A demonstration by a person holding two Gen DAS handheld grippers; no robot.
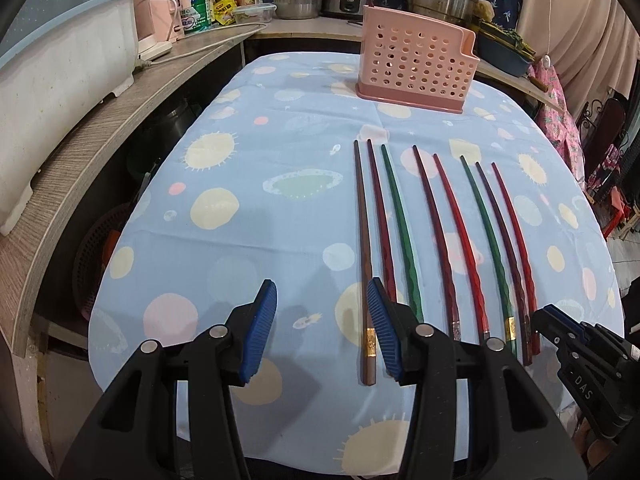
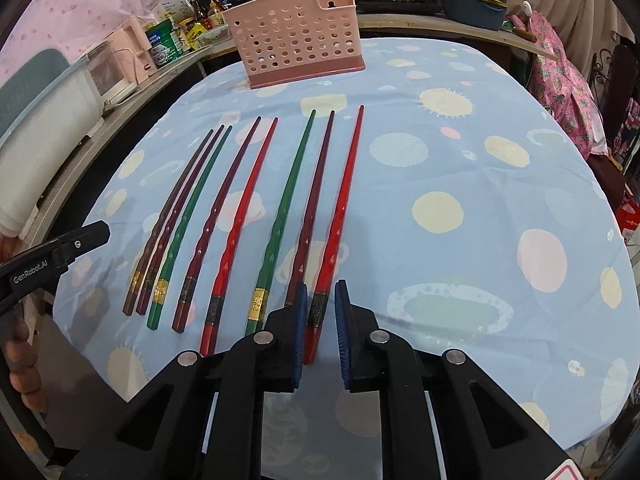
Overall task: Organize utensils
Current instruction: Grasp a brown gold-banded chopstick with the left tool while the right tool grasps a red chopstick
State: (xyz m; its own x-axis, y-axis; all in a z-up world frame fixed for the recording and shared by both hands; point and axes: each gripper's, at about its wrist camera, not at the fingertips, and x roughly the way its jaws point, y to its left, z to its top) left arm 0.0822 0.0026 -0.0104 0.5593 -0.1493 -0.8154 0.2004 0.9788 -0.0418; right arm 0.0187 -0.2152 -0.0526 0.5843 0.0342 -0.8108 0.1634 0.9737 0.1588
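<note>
Red, green and dark-brown chopsticks (image 2: 224, 216) were laid side by side on the cloth-covered table (image 2: 480, 184), handles nearest the claws, apparently for easy picking. The right claw (image 2: 320, 332) was held part-open astride the handle of the rightmost red chopstick (image 2: 340, 216), not yet gripping. The left claw (image 1: 322, 332) was spread wide, empty, beside the leftmost stick. The pink perforated holder (image 2: 298, 40) stood beyond them; its contents could not be made out.

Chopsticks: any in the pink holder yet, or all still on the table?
Done: nothing visible; the pink holder shows no chopsticks. In hand: nothing gripped. The right gripper is open around the rightmost red chopstick; the left gripper is open beside the leftmost brown chopstick. Left: all eight lie in a row on the tablecloth.
</note>
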